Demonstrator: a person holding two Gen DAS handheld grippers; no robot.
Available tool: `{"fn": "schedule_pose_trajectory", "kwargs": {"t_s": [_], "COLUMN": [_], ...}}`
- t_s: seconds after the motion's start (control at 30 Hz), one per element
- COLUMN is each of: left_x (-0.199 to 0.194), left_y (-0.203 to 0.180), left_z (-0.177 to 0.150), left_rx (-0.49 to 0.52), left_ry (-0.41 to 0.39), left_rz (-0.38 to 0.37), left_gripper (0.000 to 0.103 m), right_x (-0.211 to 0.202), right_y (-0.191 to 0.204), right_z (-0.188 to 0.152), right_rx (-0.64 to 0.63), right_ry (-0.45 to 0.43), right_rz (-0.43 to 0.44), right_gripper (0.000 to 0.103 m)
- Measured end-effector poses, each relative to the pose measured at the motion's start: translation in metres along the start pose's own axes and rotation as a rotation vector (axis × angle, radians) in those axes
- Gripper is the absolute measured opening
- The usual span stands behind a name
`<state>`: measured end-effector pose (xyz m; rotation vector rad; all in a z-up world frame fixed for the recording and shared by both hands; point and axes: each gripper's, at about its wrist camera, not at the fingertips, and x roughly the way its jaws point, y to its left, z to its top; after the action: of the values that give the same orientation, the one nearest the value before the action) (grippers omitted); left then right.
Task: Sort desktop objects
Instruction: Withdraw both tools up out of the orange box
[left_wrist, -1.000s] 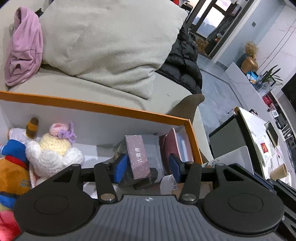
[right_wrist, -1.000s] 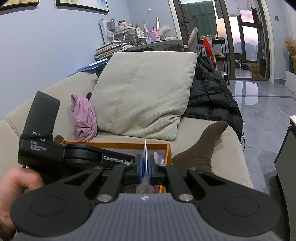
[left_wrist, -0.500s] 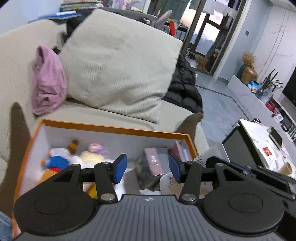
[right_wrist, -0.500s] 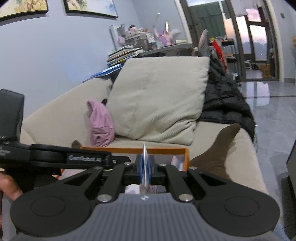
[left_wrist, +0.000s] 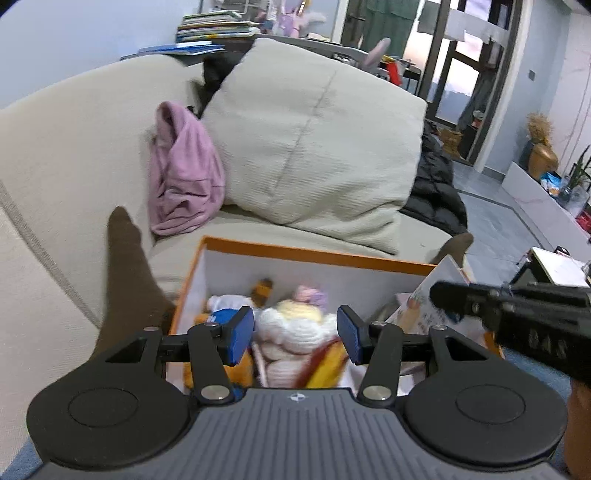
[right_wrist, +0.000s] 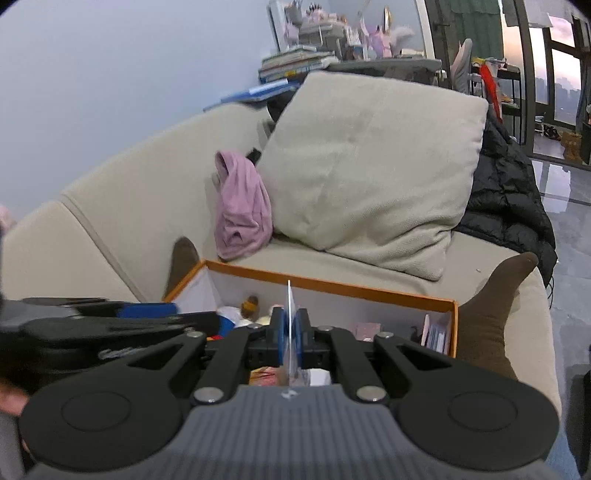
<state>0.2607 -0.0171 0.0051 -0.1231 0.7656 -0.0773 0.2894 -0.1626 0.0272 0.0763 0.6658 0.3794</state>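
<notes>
An orange-rimmed white box (left_wrist: 317, 254) (right_wrist: 332, 284) sits on the sofa between a person's two brown-socked feet. Inside lie a white and yellow crocheted toy (left_wrist: 295, 325), a blue and orange plush (left_wrist: 221, 314) and small boxes (right_wrist: 365, 328) at the right end. My left gripper (left_wrist: 295, 334) hovers open above the plush toys, nothing between its pads. My right gripper (right_wrist: 291, 328) is shut on a thin white card (right_wrist: 290, 314) held edge-on over the box; in the left wrist view that card (left_wrist: 424, 299) shows at the box's right side.
A large beige cushion (left_wrist: 314, 147), a pink garment (left_wrist: 181, 184) and a black jacket (left_wrist: 436, 192) lie on the sofa behind the box. Socked feet (left_wrist: 122, 280) (right_wrist: 491, 306) flank the box. A low table (left_wrist: 554, 266) stands at right.
Both grippers have pulled back and risen, so the box looks smaller and lower. The left gripper has swung from the small boxes at the right end to over the plush toys. The right keeps its card.
</notes>
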Motion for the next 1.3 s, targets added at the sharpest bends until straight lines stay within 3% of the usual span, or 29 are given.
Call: {"fn": "schedule_pose_trajectory", "kwargs": {"t_s": [0.37,0.8,1.3], "left_x": [0.009,0.014,0.003], "left_y": [0.018,0.011,0.009], "left_z": [-0.009,-0.015,-0.017], "left_rx": [-0.032,-0.009,-0.006], "left_ry": [0.024,0.051,0.044], "left_rz": [-0.014,-0.025,-0.023], "left_gripper": [0.058,0.058,0.058], "right_x": [0.036,0.081,0.067], "right_y": [-0.023,-0.008,-0.009], "right_z": [0.001,-0.003,-0.001], "right_rx": [0.071,-0.027,-0.011], "right_ry": [0.060,0.097,0.019], "right_rz": [-0.098,-0.213,-0.197], "right_gripper": [0.006,0.006,0.011]}}
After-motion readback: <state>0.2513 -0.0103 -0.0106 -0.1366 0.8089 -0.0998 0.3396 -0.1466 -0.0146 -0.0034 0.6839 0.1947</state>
